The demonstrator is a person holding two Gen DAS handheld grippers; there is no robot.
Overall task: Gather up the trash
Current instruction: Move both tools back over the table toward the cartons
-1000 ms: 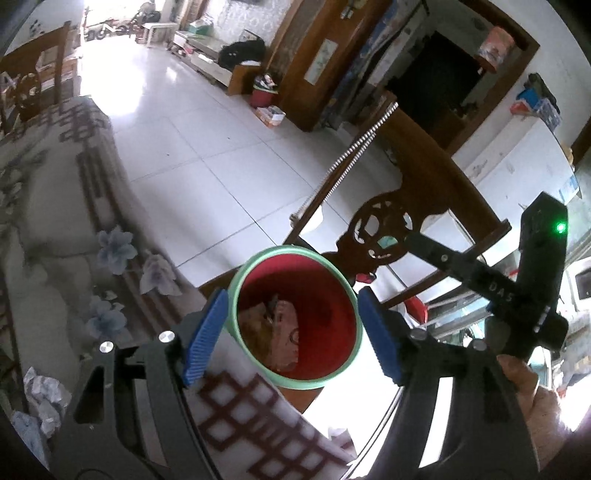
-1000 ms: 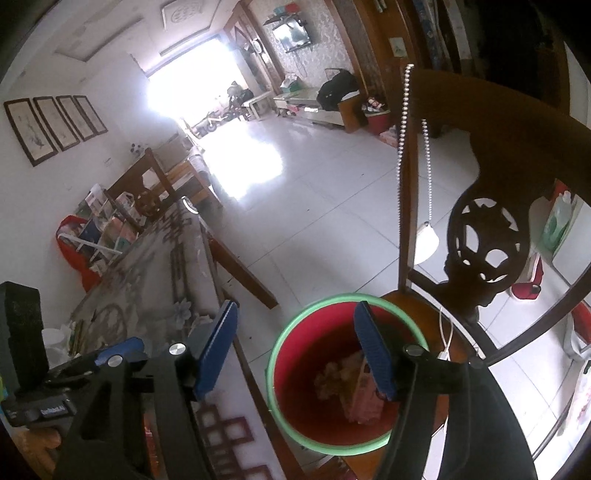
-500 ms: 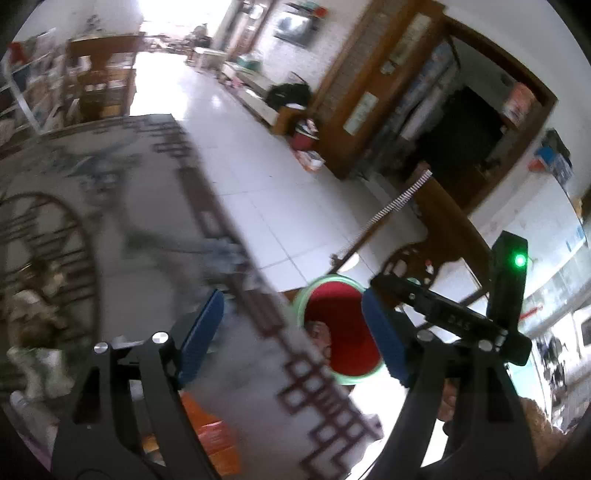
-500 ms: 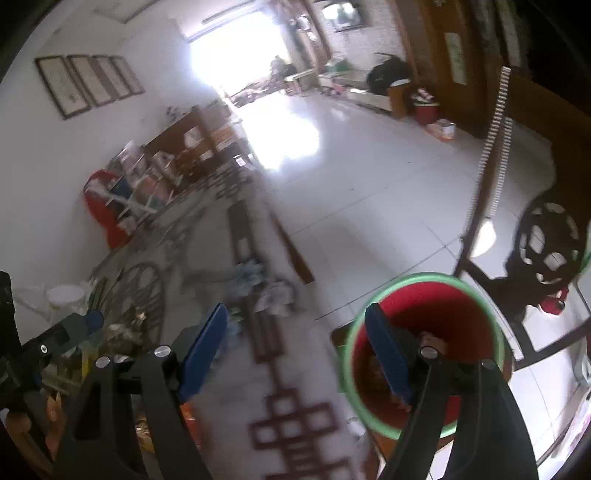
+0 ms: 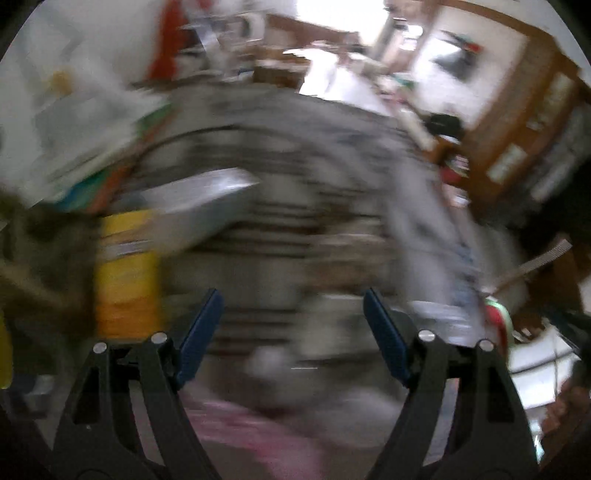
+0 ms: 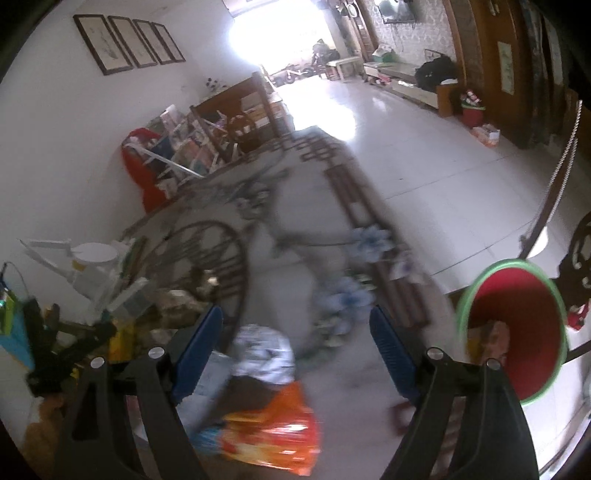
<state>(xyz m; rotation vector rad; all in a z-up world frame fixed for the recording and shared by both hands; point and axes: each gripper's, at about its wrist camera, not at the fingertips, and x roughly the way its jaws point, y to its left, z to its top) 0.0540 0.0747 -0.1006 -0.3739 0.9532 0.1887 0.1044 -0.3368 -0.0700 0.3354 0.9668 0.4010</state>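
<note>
Right gripper (image 6: 295, 341) spread wide, jaws just been opening, nothing between pads; crumpled white paper (image 6: 264, 354) and orange wrapper (image 6: 273, 428) lower centre on table (image 6: 314, 266). Red bin (image 6: 517, 332) lower right, beyond table edge. Left gripper (image 5: 291, 325) spread, empty; view blurred.

a lived-in family home, living and dining room in one. 4 framed pictures (image 6: 129, 42) on the white wall at 11 o'clock, a wall tv (image 6: 393, 10) at 1 o'clock, a patterned tablecloth (image 6: 295, 206) at centre, carved wooden chair (image 6: 578, 254) at 3 o'clock, glossy tiled floor (image 6: 424, 147), bookshelf (image 6: 192, 144) at 10 o'clock.
</note>
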